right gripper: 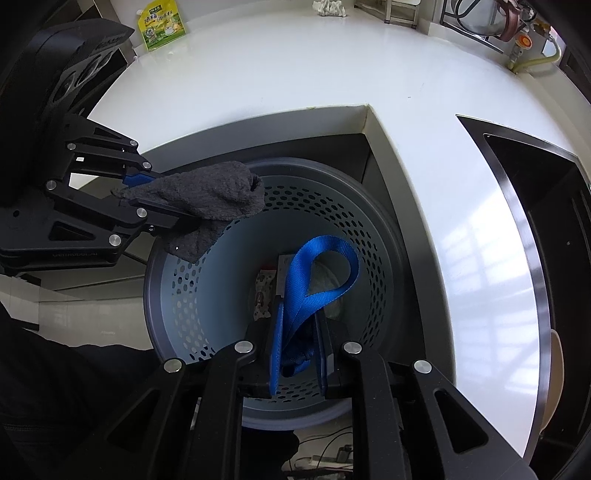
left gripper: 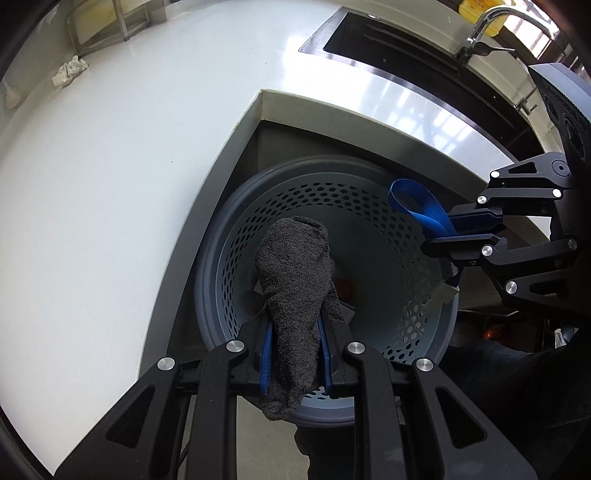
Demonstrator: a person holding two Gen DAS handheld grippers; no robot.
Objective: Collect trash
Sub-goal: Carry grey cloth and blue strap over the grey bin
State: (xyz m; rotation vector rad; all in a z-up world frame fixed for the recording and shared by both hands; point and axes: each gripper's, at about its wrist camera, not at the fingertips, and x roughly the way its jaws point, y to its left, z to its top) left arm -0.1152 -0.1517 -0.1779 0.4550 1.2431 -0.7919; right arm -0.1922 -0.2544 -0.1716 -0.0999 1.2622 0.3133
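1. White table (left gripper: 110,206) wraps an inside corner; steel sink (left gripper: 388,40) and tap (left gripper: 491,26) set into it further along.
2. Round perforated grey-blue bin (left gripper: 373,206) stands on the floor, tucked into that corner, below both grippers.
3. Left gripper (left gripper: 295,354) points steeply down over the bin's near side; its blue-padded fingers (left gripper: 266,354) are nearly closed, clamped on a dark grey sock (left gripper: 295,280) that sticks out past the tips.
4. Right gripper (right gripper: 299,350) also points down into the bin, fingers (right gripper: 276,347) close together, pinching a blue webbing strap (right gripper: 317,273) whose loop stands out beyond the tips.
5. Sock and strap both hang over the bin opening, not touching each other.
6. Bin bottom holds wrappers (right gripper: 264,295) and white paper, details unclear.
7. Crumpled white tissue (left gripper: 70,70) lies on the table far from the bin; green-yellow pouch (right gripper: 160,24) sits at the table's far edge.
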